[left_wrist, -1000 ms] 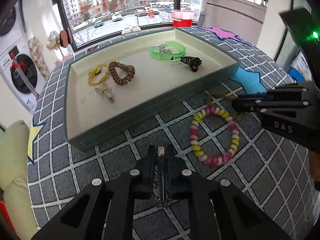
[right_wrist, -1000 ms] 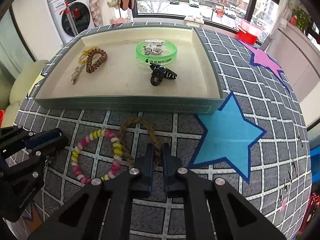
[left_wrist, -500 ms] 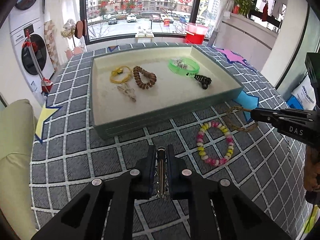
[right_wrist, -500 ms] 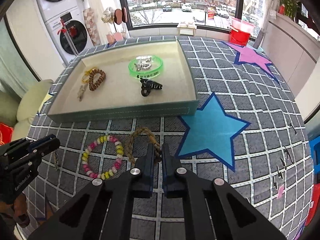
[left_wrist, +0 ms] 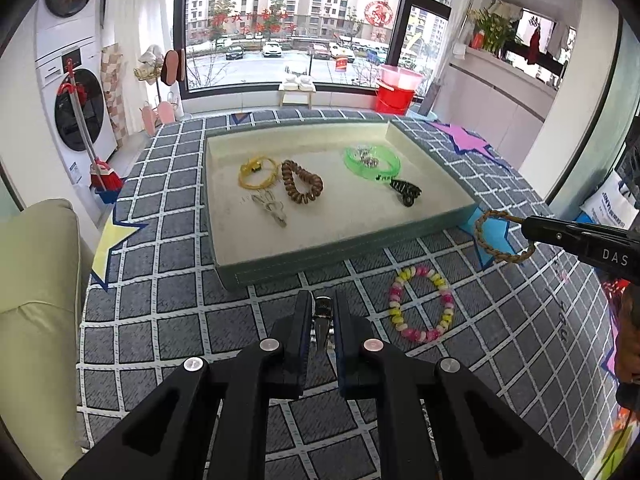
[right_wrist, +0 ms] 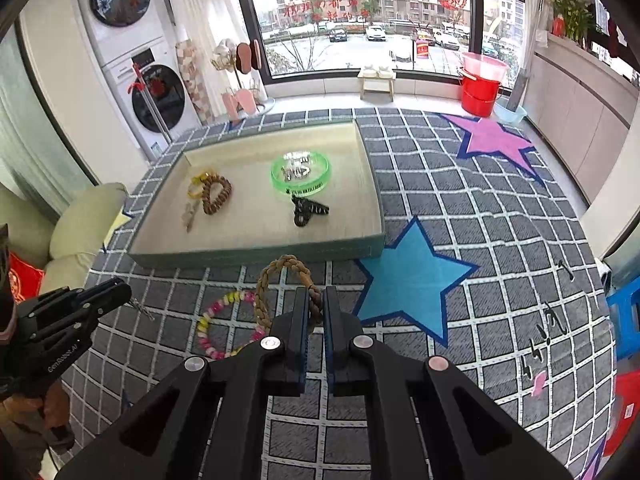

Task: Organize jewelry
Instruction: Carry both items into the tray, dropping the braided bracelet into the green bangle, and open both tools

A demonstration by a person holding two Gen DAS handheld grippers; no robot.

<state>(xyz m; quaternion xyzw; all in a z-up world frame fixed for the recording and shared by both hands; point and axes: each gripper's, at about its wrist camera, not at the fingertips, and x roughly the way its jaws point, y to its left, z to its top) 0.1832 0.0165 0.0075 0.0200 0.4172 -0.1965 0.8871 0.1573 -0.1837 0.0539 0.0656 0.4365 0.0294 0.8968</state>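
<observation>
Left wrist view, left gripper [left_wrist: 323, 312]: its jaws are clamped on a small silvery metal clip [left_wrist: 322, 314] that stands upright between the pads, clear of the carpet [left_wrist: 160, 320].
Left wrist view, tray: the green jewelry tray [left_wrist: 256, 276] lies just ahead of the fingertips, already holding a yellow cord bracelet [left_wrist: 258, 172], a brown spiral hair tie [left_wrist: 301, 182], a pale hair clip [left_wrist: 272, 206], a green bangle [left_wrist: 372, 162] and a black claw clip [left_wrist: 406, 191].
Left wrist view, leftovers: a pink, yellow and white beaded bracelet [left_wrist: 421, 304] lies on the carpet, ahead and to the right of the tips, outside the tray.
Left wrist view, right gripper [left_wrist: 532, 226]: far to the right, it carries a braided brown bracelet [left_wrist: 498, 238] dangling in the air beside the tray's near right corner.
Right wrist view, right gripper [right_wrist: 315, 308]: closed on the braided loop, which arcs up and to the left from the pads, in front of the tray's near wall.
Right wrist view, left gripper [right_wrist: 120, 290]: low at the left, with a thin metal piece sticking out of its tip.
Step in hand: both pieces appear picked up and on their way to the tray.
Next move: each hand likely needs to travel forward over the near wall, lower onto a bare patch of the lining, then let go; the beaded bracelet seems to remain for afterwards.
</observation>
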